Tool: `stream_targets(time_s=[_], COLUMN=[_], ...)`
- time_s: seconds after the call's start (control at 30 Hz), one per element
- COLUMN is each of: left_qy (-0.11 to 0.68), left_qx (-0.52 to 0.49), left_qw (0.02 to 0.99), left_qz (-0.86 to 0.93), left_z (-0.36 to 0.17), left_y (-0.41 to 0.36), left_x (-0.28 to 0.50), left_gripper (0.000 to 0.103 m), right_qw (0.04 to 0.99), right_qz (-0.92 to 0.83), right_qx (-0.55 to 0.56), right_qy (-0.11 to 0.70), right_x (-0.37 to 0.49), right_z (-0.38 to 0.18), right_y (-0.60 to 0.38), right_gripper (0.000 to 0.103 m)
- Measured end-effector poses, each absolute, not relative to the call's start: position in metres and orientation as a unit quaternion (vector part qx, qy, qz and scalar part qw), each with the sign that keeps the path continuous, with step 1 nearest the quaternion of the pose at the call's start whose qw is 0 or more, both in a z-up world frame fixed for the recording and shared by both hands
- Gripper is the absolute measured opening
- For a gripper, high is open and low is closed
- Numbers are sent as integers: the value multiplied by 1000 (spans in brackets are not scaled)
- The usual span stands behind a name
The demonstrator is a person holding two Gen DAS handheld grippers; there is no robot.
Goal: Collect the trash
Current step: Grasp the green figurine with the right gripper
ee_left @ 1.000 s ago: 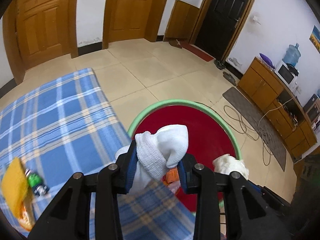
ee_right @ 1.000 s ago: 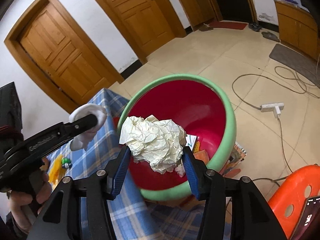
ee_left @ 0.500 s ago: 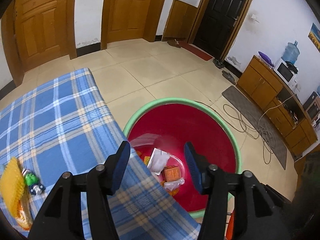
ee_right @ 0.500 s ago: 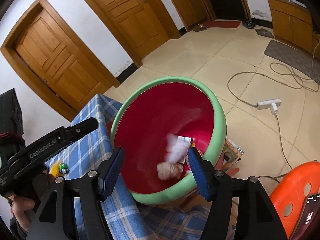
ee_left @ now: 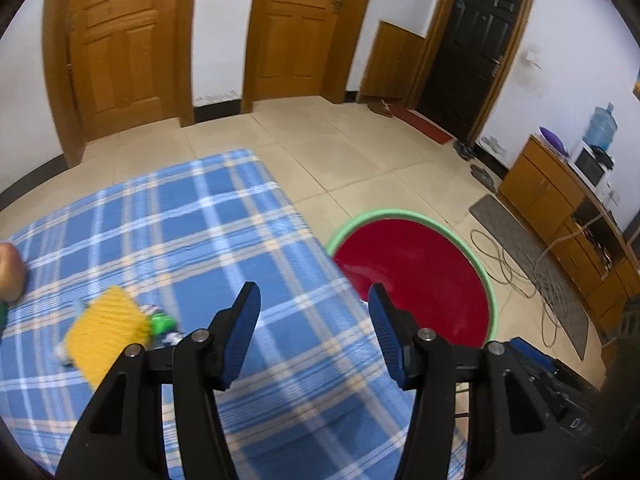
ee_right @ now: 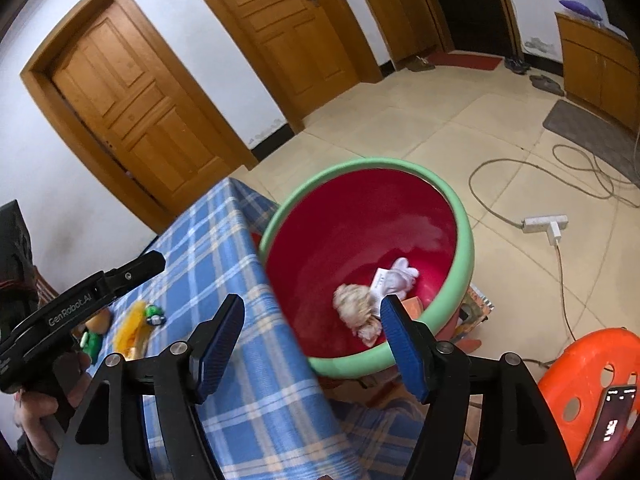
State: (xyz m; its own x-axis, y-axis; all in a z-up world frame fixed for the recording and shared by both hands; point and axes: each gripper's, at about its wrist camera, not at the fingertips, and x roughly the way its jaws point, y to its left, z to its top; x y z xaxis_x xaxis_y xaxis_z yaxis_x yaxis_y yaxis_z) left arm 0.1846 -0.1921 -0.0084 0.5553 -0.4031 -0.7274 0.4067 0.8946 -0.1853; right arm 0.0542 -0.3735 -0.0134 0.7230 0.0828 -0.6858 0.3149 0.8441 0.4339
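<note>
1. Since both sets of fingers stand wide apart with nothing between them, the next pickup turns on the clutter left on the table point(ee_left: 224, 216), which wears a blue plaid cloth and fills the left and middle of the left wrist view.
2. One basin point(ee_right: 464, 216), red inside with a green rim, sits off the table's edge at centre right of the right wrist view, and it already holds collected trash.
3. Two grippers are in view: the left gripper point(ee_left: 314, 330) hangs over the cloth at bottom centre of its own frame, and the right gripper point(ee_right: 312, 338) hovers at the table's edge beside the basin.
4. One yellow packet point(ee_left: 106, 330) lies at lower left of the left wrist view, down-left of the left fingers, its long axis running from upper right to lower left (blur softens its outline).
5. One green item point(ee_left: 162, 322) touches the packet's right side; I cannot tell what it is.
6. By my judgement the left gripper is the nearer to this pair, with the right one further over by the basin.
7. Within the basin I count one crumpled paper wad point(ee_right: 356, 308), one white cloth ball point(ee_right: 402, 274), one flat white slip point(ee_right: 380, 280) and one orange box point(ee_right: 414, 304) (part hidden by a finger).
</note>
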Motion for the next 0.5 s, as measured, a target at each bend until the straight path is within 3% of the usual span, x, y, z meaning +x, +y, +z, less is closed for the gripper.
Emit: stream_targets(time_s=[0.5], left_qy=[405], left_qx=[-37], left_qw=[899], left_qz=[-162], left_z=[-4], left_y=[-88], left_x=[176], left_gripper=[56], right_qw=[896], right_qz=[-46], right_qx=[244], right_qy=[369], right_x=[52], right_z=[4], right_y=[-327], right_gripper=[76])
